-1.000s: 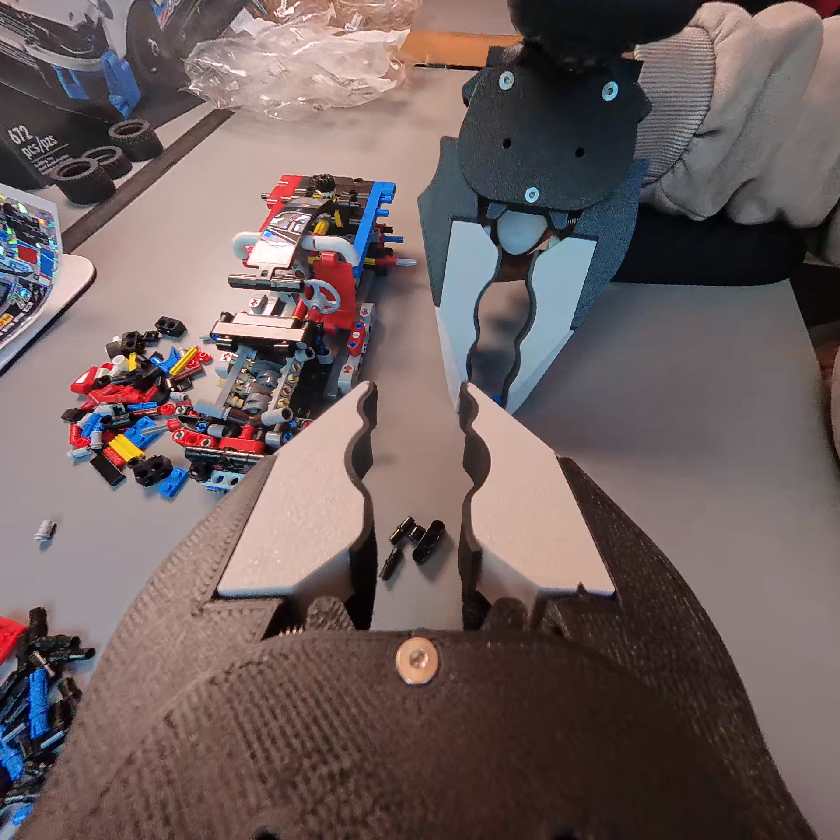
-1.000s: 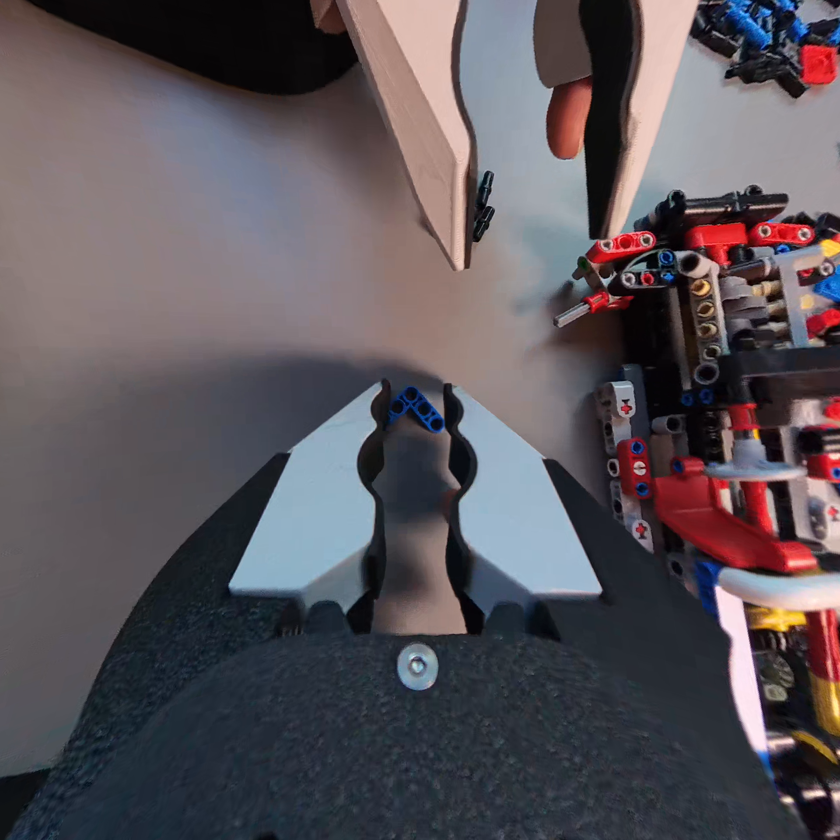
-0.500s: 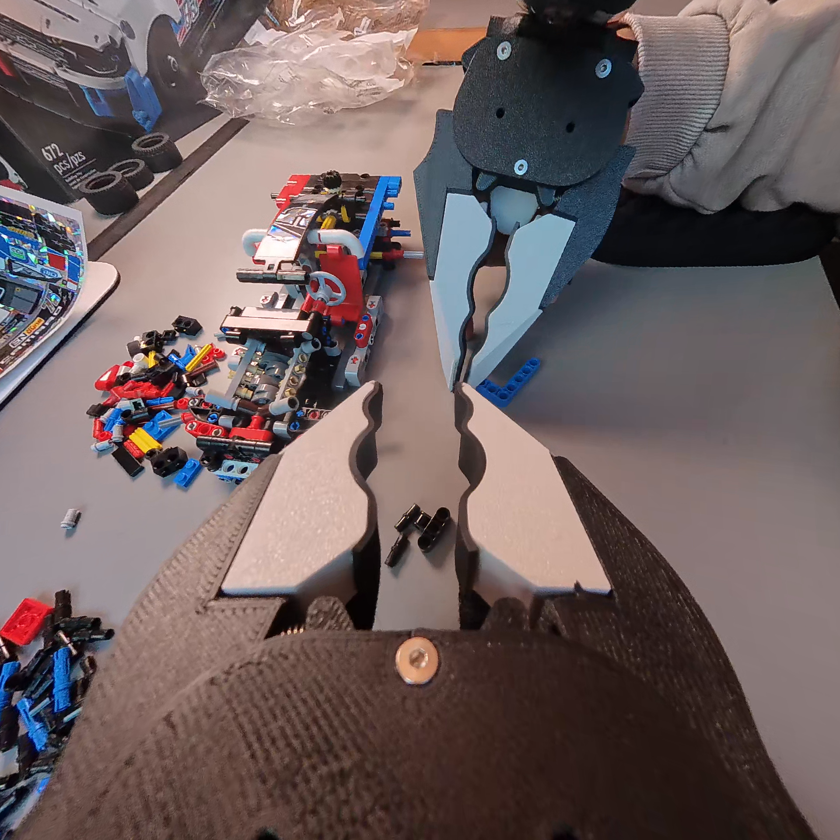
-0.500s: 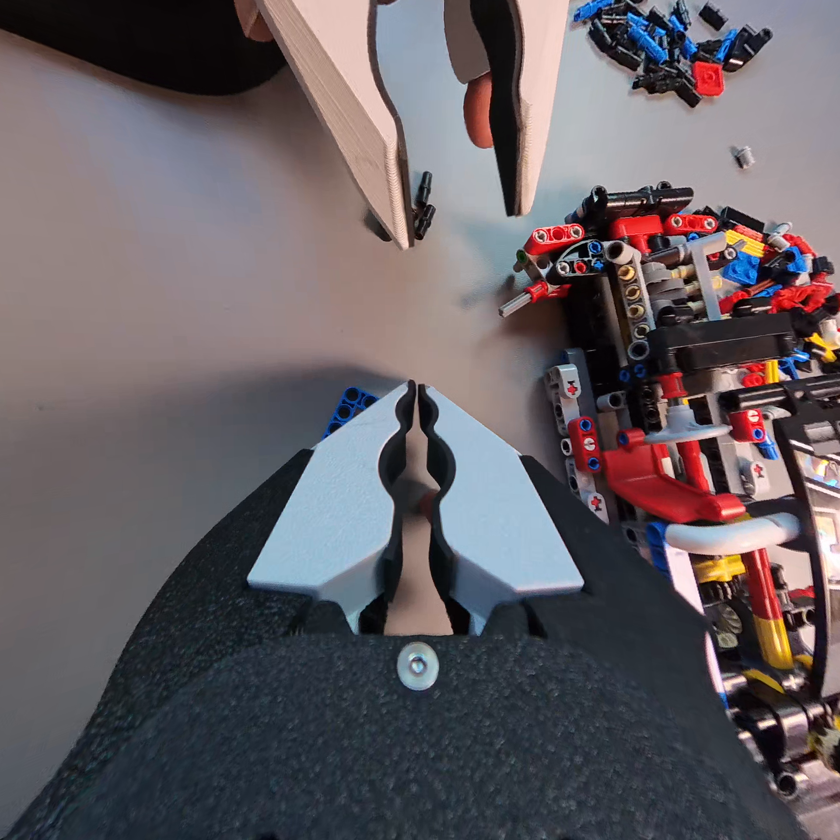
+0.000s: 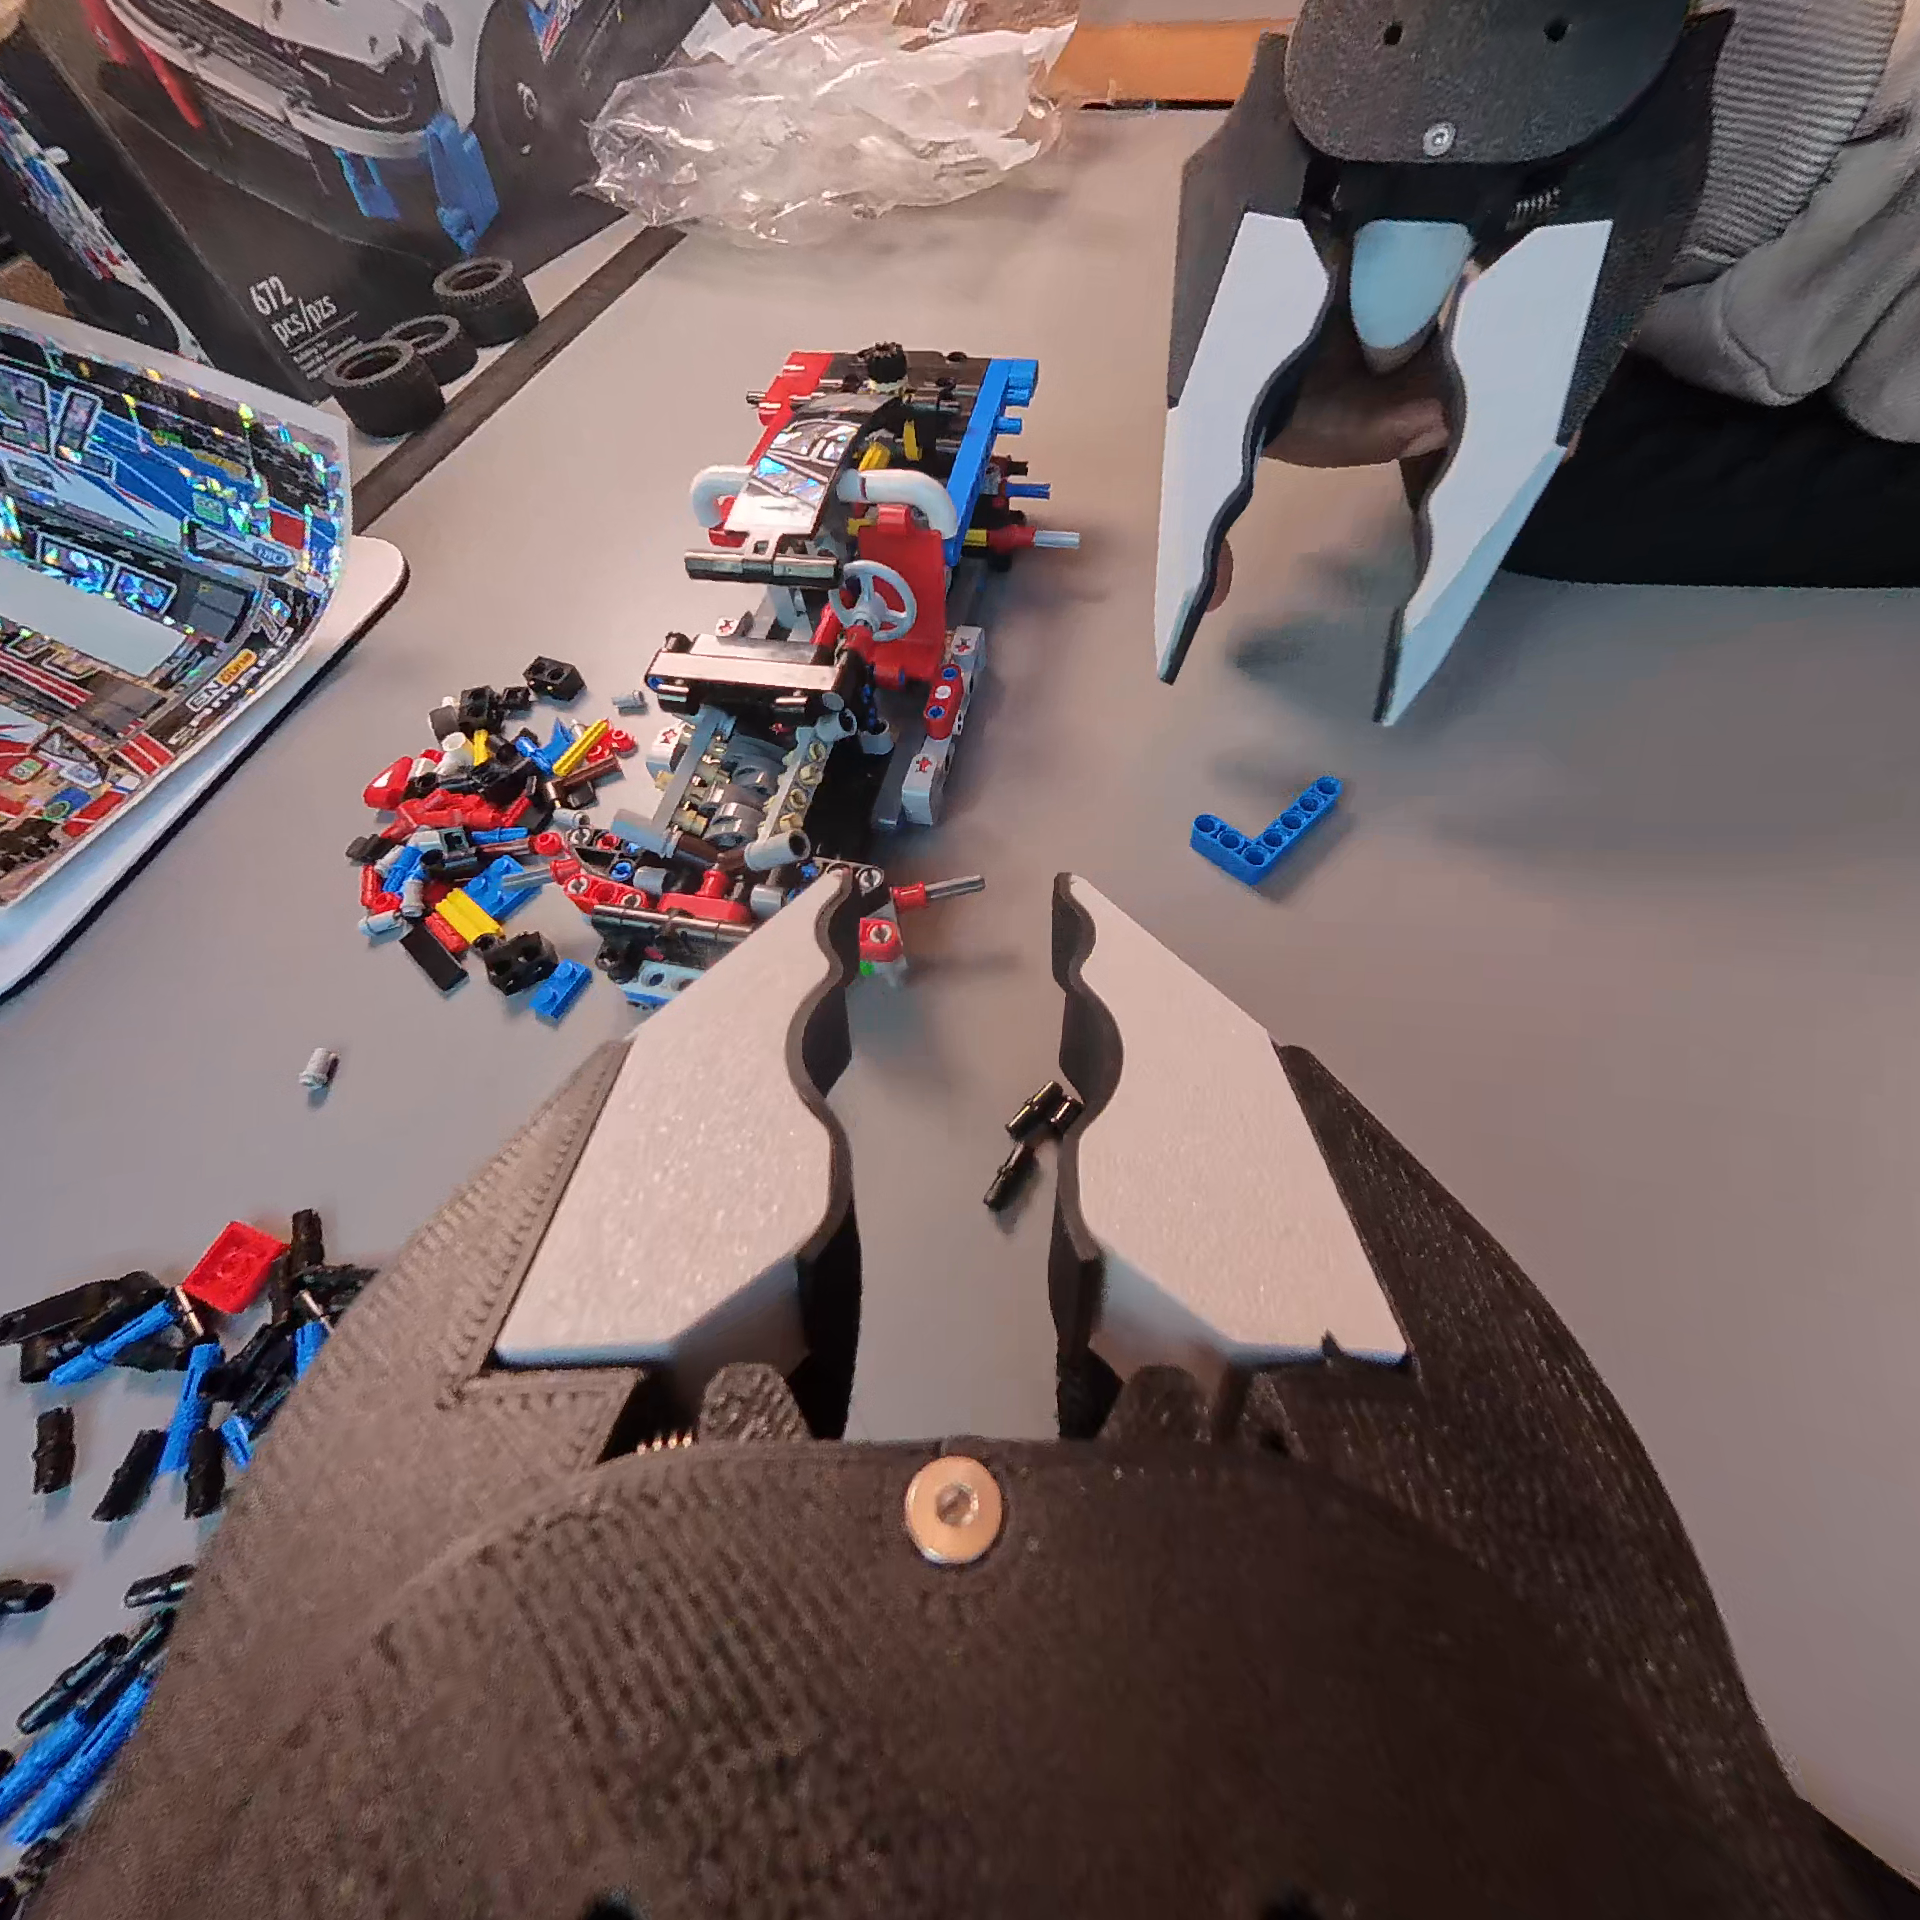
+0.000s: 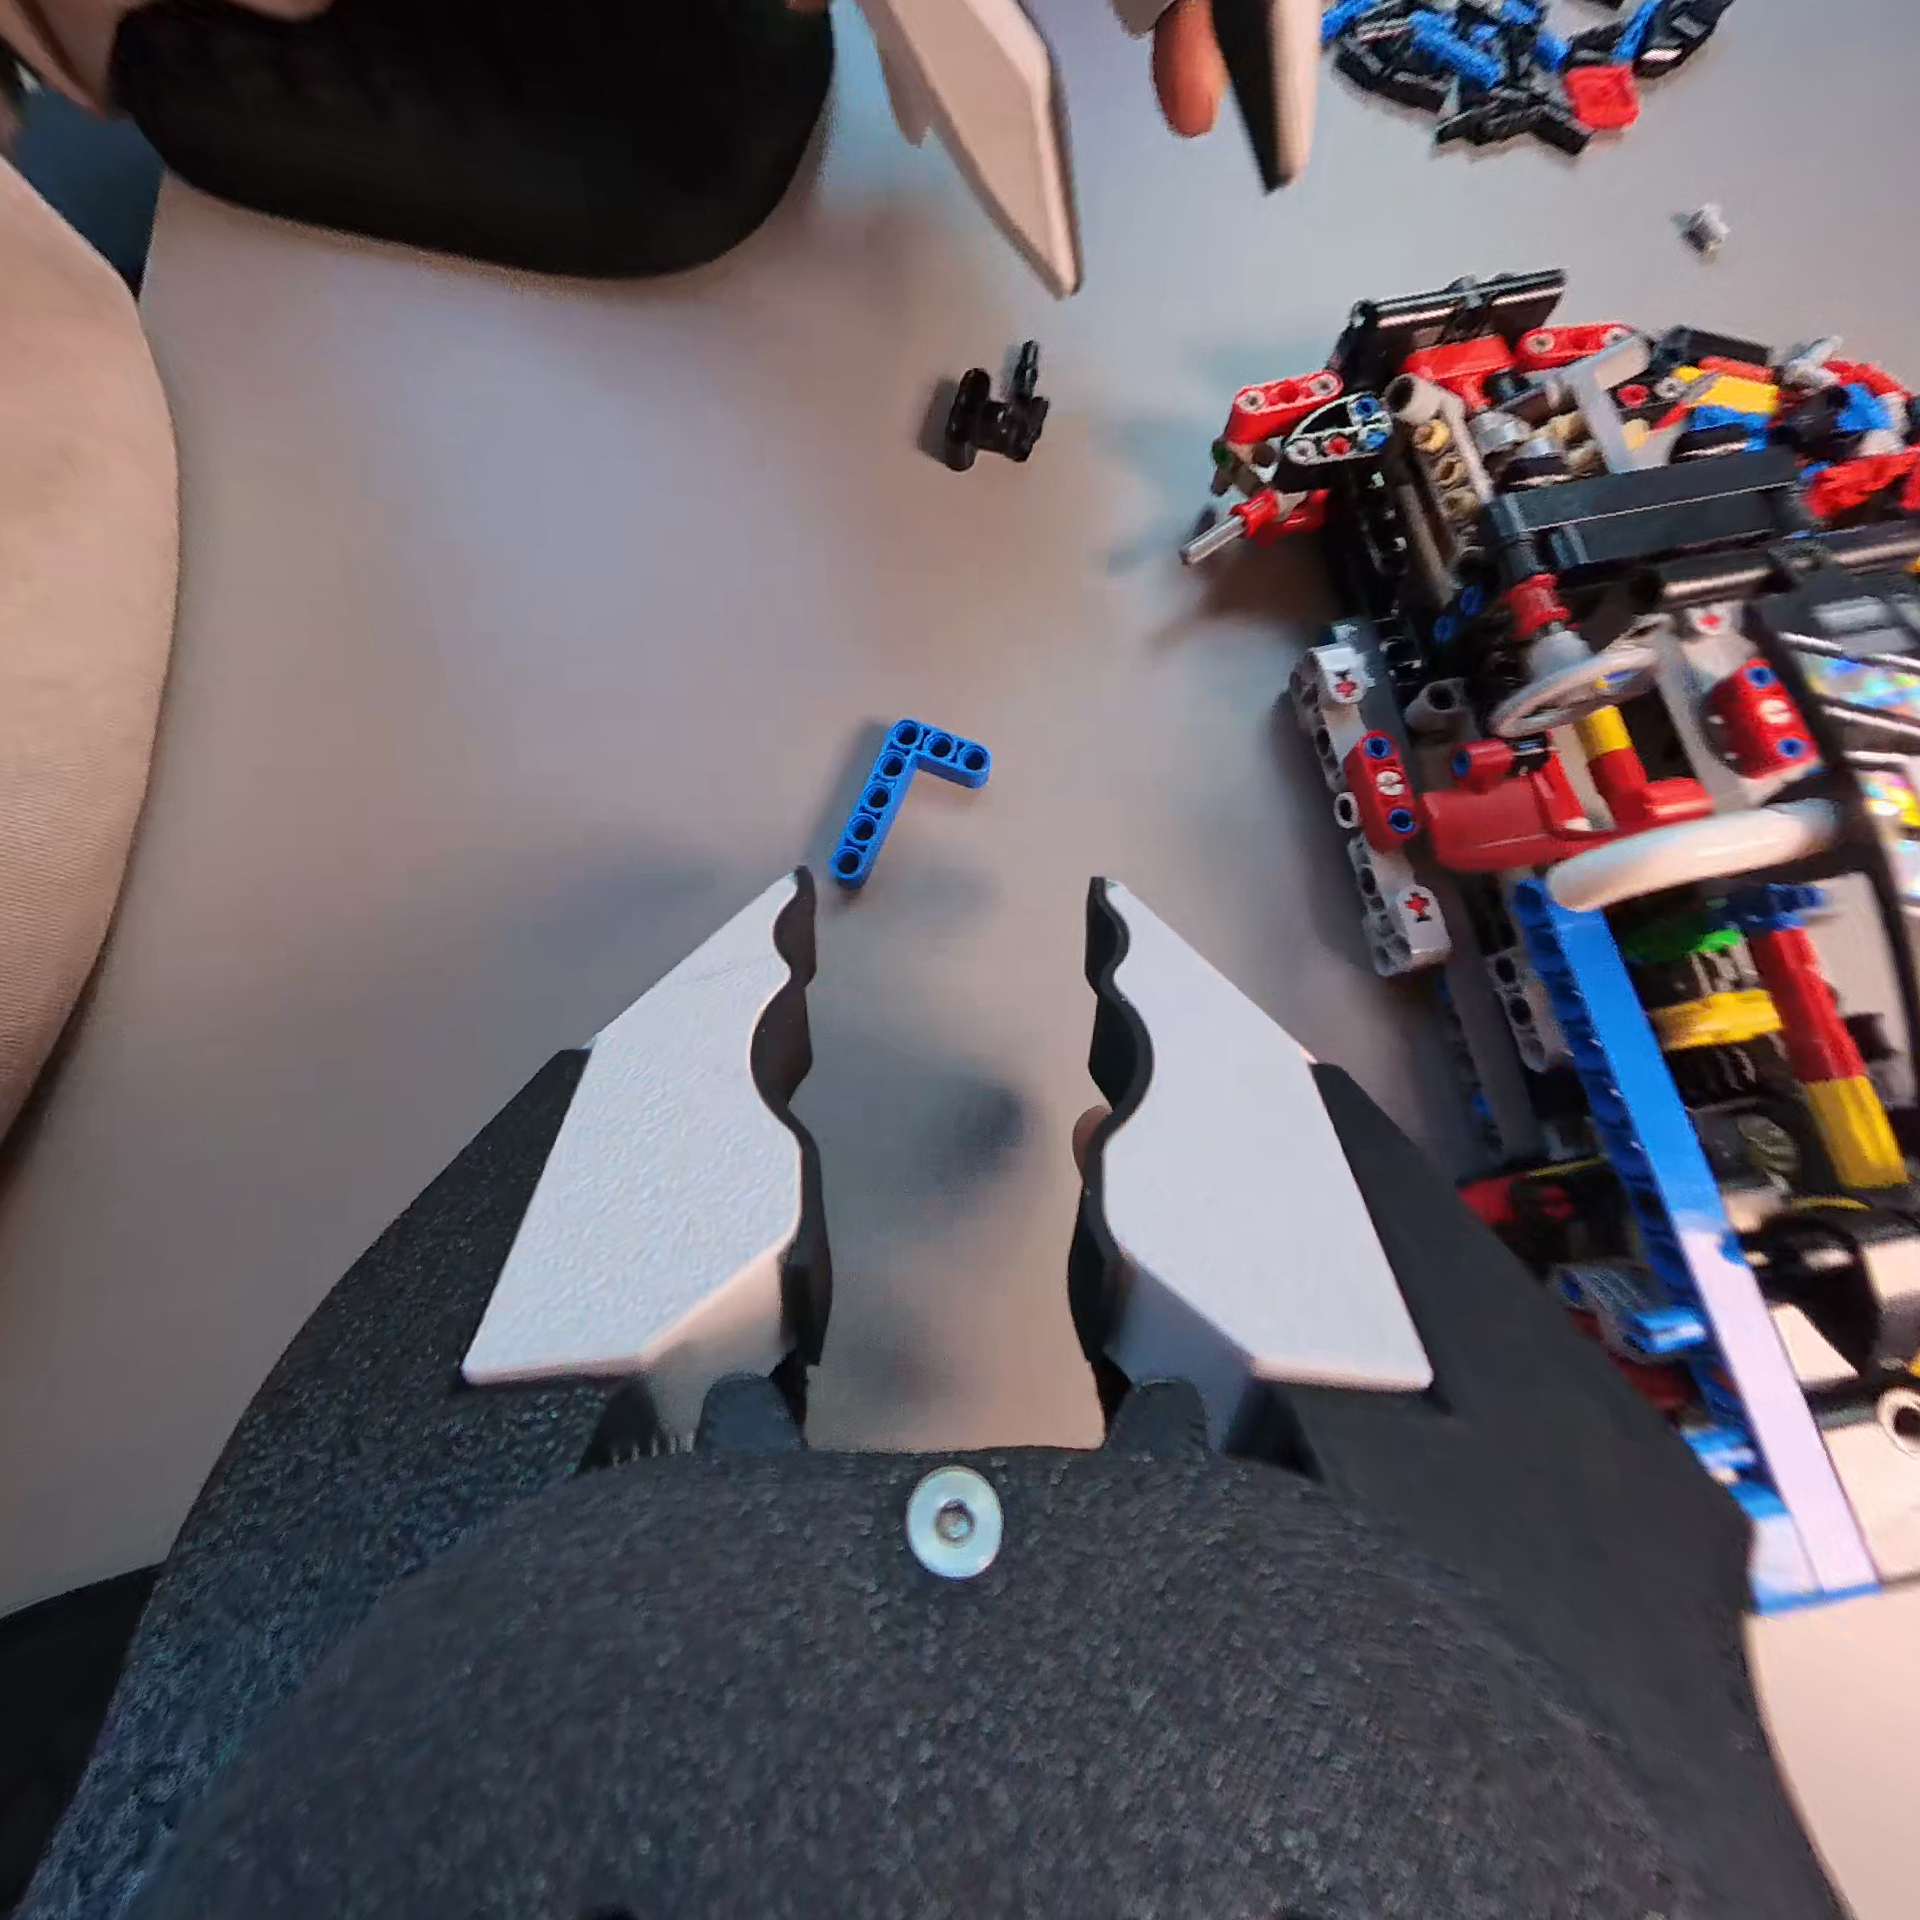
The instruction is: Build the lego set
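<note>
Blue and L-shaped, a small beam (image 5: 1265, 829) lies flat on the grey table (image 5: 1558, 935), apart from both tools. The right gripper (image 6: 948, 894) hangs over it with its jaws spread wide and nothing between them; the beam sits just beyond its left fingertip. The left gripper (image 5: 948, 899) is also wide and empty, with a small black connector (image 5: 1029, 1138) on the table just beside its right finger. The half-built car (image 5: 831, 665) stands towards the far edge, with loose pieces (image 5: 478, 831) scattered beside it.
</note>
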Available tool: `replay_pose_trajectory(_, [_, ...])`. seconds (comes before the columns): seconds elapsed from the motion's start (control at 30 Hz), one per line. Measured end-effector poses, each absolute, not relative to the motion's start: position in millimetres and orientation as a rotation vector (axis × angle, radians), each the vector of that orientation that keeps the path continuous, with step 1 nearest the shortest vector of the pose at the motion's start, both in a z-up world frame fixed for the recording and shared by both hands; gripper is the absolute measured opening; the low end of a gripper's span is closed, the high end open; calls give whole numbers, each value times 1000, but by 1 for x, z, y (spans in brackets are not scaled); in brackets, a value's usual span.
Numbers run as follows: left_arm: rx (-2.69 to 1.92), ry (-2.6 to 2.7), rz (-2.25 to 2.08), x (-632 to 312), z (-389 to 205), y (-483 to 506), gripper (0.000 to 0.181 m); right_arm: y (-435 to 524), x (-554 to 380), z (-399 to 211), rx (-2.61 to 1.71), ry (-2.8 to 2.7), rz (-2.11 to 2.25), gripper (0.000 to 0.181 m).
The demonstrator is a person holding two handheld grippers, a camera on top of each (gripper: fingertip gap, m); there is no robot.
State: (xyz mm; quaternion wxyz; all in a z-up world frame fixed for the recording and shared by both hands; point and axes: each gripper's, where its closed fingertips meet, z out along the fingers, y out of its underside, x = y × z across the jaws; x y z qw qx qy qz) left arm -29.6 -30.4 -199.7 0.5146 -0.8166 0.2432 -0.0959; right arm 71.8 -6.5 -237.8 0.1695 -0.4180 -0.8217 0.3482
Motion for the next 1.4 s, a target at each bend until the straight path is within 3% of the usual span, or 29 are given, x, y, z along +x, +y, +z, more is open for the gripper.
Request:
replay_pose_trajectory(0.17, [-2003, 586, -209, -41, -210, -32, 34, -27, 63, -252, -1123, -2470, 918, 56])
replay_pose_trajectory(0.43, [-2042, 659, -254, -34, -221, -41, 29, -38, 77, -253, -1171, -2555, 798, 14])
replay_pose_trajectory(0.67, [-2049, 709, -271, -24, -226, -43, 29, -72, 74, -233, -1058, -2538, 991, 23])
replay_pose_trajectory(0.87, [-2070, 751, -268, -27, -229, -50, 29, -48, 58, -248, -1084, -2529, 857, 18])
replay_pose_trajectory(0.93, [-2098, 772, -301, -30, -232, -58, 29, -49, 56, -258, -1052, -2575, 804, 6])
replay_pose_trajectory(1.13, [-2161, 804, -396, -38, -240, -78, 28, -41, 38, -259, -995, -2559, 789, 5])
replay_pose_trajectory(1.4, [-2212, 802, -318, -50, -251, -76, 20, -37, 37, -240, -1027, -2417, 949, 19])
